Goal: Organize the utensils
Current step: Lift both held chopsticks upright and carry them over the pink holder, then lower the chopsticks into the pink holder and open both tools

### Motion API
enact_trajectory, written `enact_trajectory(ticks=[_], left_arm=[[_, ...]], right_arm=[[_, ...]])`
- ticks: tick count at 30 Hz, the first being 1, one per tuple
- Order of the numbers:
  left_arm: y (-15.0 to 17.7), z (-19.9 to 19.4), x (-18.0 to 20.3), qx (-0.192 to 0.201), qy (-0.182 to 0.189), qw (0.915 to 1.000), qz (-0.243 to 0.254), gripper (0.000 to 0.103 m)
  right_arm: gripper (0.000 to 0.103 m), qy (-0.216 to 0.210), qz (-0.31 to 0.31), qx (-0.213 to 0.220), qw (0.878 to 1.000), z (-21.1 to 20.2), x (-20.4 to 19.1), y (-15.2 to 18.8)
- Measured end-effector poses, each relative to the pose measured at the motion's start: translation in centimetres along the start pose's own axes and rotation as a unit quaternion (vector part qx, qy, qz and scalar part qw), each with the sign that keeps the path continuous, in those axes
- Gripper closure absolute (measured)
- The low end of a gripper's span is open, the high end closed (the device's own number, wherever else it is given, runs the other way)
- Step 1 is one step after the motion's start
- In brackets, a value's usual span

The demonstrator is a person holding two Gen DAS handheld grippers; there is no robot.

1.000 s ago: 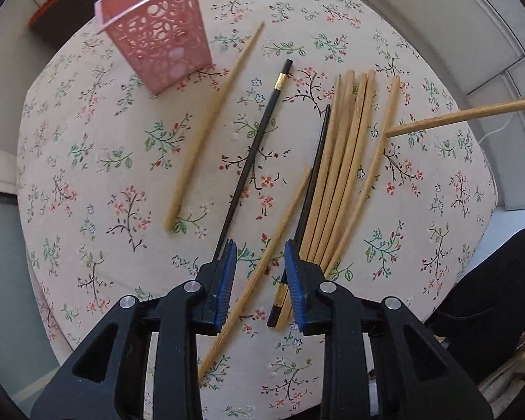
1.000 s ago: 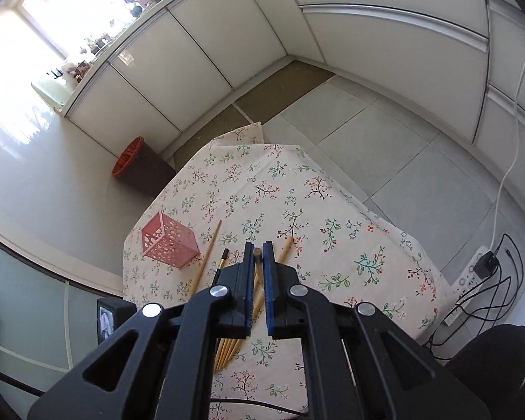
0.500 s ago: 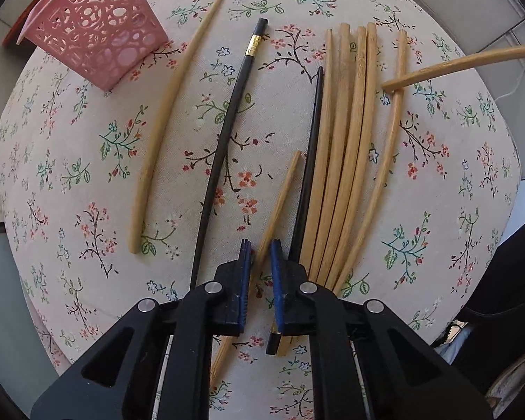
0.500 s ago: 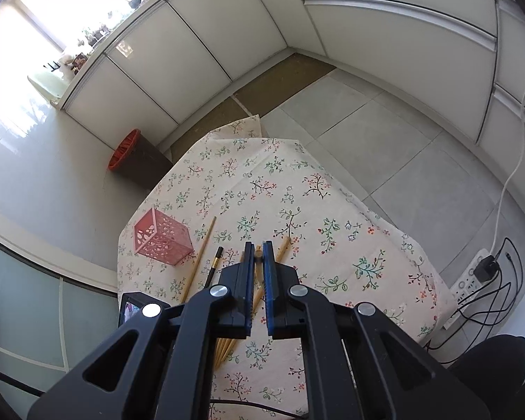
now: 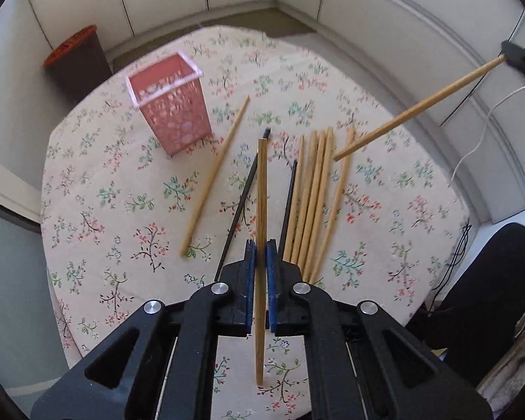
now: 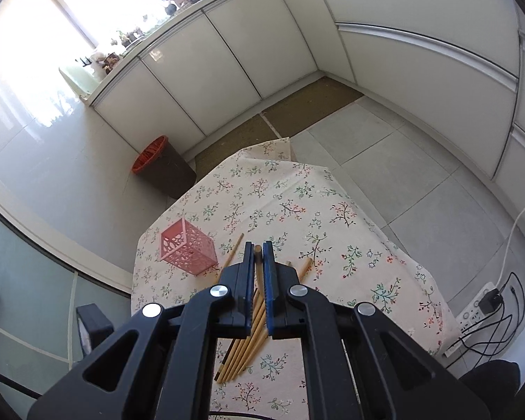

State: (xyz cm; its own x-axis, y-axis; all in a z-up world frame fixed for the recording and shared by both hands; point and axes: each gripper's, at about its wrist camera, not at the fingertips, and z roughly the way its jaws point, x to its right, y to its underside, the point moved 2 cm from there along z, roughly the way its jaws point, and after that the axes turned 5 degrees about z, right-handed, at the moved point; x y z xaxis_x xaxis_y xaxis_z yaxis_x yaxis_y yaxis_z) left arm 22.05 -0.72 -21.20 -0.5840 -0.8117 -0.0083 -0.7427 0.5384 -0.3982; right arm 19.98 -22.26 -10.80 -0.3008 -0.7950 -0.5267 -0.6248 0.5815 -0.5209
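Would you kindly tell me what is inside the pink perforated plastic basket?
The pink perforated plastic basket shows no chopsticks rising above its rim, and only pale light through its holes. Its floor is hidden by the walls, so small contents cannot be excluded.

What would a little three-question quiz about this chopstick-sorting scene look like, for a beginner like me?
1. True or false: the pink basket stands upright on the flowered tablecloth with no chopstick in it yet.
2. What does the left gripper hold?
A. a black chopstick
B. a wooden chopstick
C. nothing
3. Fill in: the right gripper is shut on a ____ chopstick, held in the air above the table.

Key:
1. True. Through its open top, in the right wrist view, the basket looks empty.
2. B. The wooden chopstick is pinched between the blue pads; two black chopsticks lie on the cloth.
3. Wooden: the second wooden chopstick.
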Motion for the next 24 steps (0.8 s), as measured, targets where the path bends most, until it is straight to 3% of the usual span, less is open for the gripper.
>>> enact_trajectory(ticks=[5, 12, 18, 24], left_arm=[[-1.9, -6.8, 0.1, 0.1, -0.005, 0.9945, -0.031, 0.098], [-7.8, -13.0, -0.7, 0.195, -0.037, 0.9786, -0.053, 0.098], [-12.3, -16.2, -3.1, 0.252, -0.077, 0.9608, -0.087, 0.098], [-16.2, -15.1, -6.8, 0.269, -0.128, 0.9457, -0.129, 0.098]], right_arm=[[0.098, -0.022, -0.028, 0.02, 0.999, -2.8, -2.7, -1.8], [0.098, -0.057, -0.055, 0.047, 0.996, -4.6, -7.5, -6.8], [0.098, -0.089, -0.081, 0.063, 0.991, -2.3, -12.6, -10.4], [0.098, -0.105, -0.096, 0.051, 0.988, 2.1, -14.8, -11.5]])
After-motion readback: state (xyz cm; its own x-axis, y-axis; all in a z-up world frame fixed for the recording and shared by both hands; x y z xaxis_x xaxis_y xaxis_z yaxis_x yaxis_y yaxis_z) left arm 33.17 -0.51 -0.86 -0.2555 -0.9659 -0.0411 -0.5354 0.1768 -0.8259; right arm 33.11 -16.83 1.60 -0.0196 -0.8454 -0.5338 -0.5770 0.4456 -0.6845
